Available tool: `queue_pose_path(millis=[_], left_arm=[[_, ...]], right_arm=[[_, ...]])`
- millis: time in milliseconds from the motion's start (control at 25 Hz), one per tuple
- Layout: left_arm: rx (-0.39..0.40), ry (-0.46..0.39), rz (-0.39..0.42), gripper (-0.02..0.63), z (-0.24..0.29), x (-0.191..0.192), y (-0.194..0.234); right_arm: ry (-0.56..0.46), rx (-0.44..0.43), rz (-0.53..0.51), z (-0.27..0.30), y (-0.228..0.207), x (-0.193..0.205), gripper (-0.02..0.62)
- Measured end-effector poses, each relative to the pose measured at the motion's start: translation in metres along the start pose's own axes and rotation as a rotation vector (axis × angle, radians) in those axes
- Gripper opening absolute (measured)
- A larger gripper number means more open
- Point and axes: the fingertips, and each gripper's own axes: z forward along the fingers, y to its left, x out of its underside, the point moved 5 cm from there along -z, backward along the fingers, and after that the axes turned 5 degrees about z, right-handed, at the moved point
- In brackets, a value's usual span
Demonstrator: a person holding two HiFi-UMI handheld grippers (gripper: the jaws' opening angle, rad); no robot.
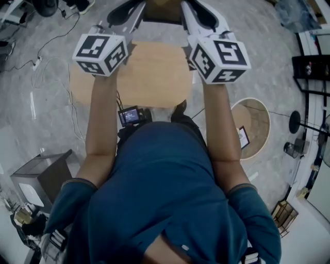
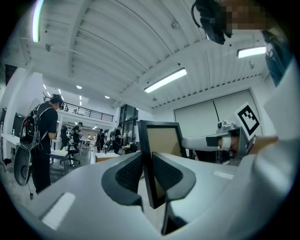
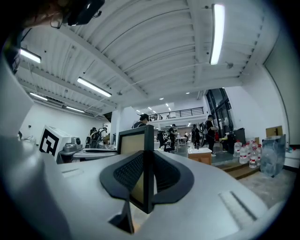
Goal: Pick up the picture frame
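The black picture frame (image 1: 161,19) with a tan panel is held up in the air between both grippers, well above the table. My left gripper (image 1: 124,14) is shut on its left edge. My right gripper (image 1: 198,15) is shut on its right edge. In the left gripper view the frame (image 2: 161,140) stands edge-on between the dark pads of the left gripper (image 2: 147,176), with the right gripper (image 2: 225,140) beyond it. In the right gripper view the frame (image 3: 136,140) is pinched by the right gripper (image 3: 146,173).
Below my arms stands a light wooden table (image 1: 149,77). A round wooden table (image 1: 255,126) at the right carries a small dark-edged card (image 1: 242,136). A grey box (image 1: 41,175) sits at the lower left, cables lie on the floor, and several people stand far off.
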Motion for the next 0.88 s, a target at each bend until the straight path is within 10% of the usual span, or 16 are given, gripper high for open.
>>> queue_pose_path(millis=[880], left_arm=[[-0.022, -0.1, 0.085, 0.061, -0.053, -0.044, -0.01]], right_arm=[[-0.053, -0.044, -0.11, -0.025, 0.048, -0.036, 0.064]])
